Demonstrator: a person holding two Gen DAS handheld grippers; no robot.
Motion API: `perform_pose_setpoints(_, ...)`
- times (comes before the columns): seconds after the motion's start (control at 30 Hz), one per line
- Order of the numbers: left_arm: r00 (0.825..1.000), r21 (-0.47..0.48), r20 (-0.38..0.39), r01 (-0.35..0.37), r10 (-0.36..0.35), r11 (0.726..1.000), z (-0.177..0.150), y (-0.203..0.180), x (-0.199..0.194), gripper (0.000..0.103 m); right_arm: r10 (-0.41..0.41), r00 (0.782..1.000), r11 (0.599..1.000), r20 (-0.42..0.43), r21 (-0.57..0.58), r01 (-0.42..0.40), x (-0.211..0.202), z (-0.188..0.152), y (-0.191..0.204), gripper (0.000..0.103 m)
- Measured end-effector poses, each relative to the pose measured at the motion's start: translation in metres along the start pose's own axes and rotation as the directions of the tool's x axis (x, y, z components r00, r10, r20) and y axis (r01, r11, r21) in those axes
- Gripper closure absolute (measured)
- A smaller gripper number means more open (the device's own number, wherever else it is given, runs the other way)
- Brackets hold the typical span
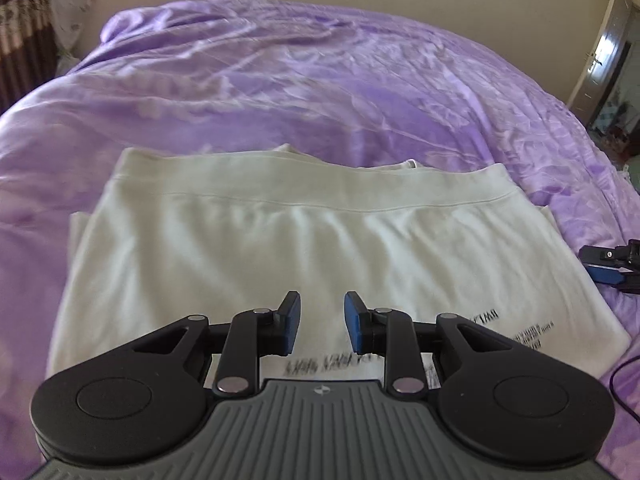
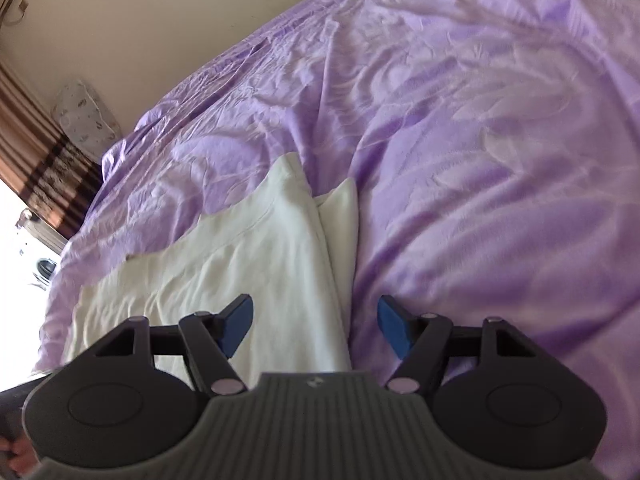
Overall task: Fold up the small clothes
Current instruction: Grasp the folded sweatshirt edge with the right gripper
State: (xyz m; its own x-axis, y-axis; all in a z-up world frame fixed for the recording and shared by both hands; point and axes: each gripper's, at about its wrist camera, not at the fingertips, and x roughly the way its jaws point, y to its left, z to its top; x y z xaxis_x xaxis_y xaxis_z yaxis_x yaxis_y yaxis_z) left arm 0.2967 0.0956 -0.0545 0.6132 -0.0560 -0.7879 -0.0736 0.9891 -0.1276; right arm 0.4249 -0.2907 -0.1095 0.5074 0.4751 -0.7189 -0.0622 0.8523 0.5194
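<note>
White shirt (image 1: 280,248) lies flat on the purple bed (image 1: 320,80), filling the middle of the frame, and both open, empty tools, left tool (image 1: 322,322) and right tool (image 2: 316,326), should pinch its edges evenly to fold neatly.

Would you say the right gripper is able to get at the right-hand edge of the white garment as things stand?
Probably yes: the right gripper is open right over that edge of the white garment, and nothing lies between them on the purple bedspread.

Matt white knit garment (image 1: 256,256) on glossy, wrinkled purple satin bedspread (image 1: 320,92)
</note>
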Motion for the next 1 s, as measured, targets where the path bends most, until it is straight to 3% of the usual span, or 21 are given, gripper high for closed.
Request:
perform_pose_setpoints(0.2,0.999,0.056,-0.048,0.028,-0.026,0.998,0.02,-0.007,0.043,0.072,0.094,0.993,0.989,-0.075,0.121,-0.084,0.048,0.019,-0.031,0.037)
perform_pose_setpoints(0.3,0.998,0.11,-0.053,0.027,-0.021,0.994,0.032,-0.015,0.065,0.072,0.134,0.988,0.986,-0.077,0.111,-0.125,0.057,0.022,-0.032,0.037)
perform_pose_setpoints(0.4,0.998,0.124,-0.07,0.009,-0.001,0.992,0.048,-0.021,0.088,0.072,0.142,0.988,0.988,-0.066,0.069,-0.137,0.062,0.023,-0.031,0.057)
perform_pose_setpoints(0.47,0.997,0.12,-0.071,0.013,-0.004,0.993,0.06,-0.024,0.1,0.072,0.176,0.983,0.981,-0.052,0.097,-0.171,0.063,0.023,-0.038,0.085)
perform_pose_setpoints(0.5,0.997,0.12,-0.076,0.01,-0.001,0.993,0.065,-0.025,0.106,0.072,0.201,0.979,0.973,-0.046,0.125,-0.194,0.064,0.024,-0.044,0.088)
perform_pose_setpoints(0.6,0.997,0.14,-0.073,-0.012,0.023,0.99,0.079,-0.031,0.123,0.072,0.241,0.97,0.959,-0.035,0.159,-0.233,0.064,0.025,-0.05,0.091)
perform_pose_setpoints(0.77,0.994,0.097,-0.105,-0.033,0.043,0.995,0.089,-0.032,0.15,0.072,0.249,0.968,0.956,-0.036,0.17,-0.24,0.072,0.028,-0.052,0.089)
perform_pose_setpoints(1.0,0.996,0.089,-0.073,-0.037,0.044,0.995,0.09,-0.03,0.126,0.073,0.261,0.965,0.949,-0.021,0.188,-0.253,0.073,0.028,-0.053,0.097)
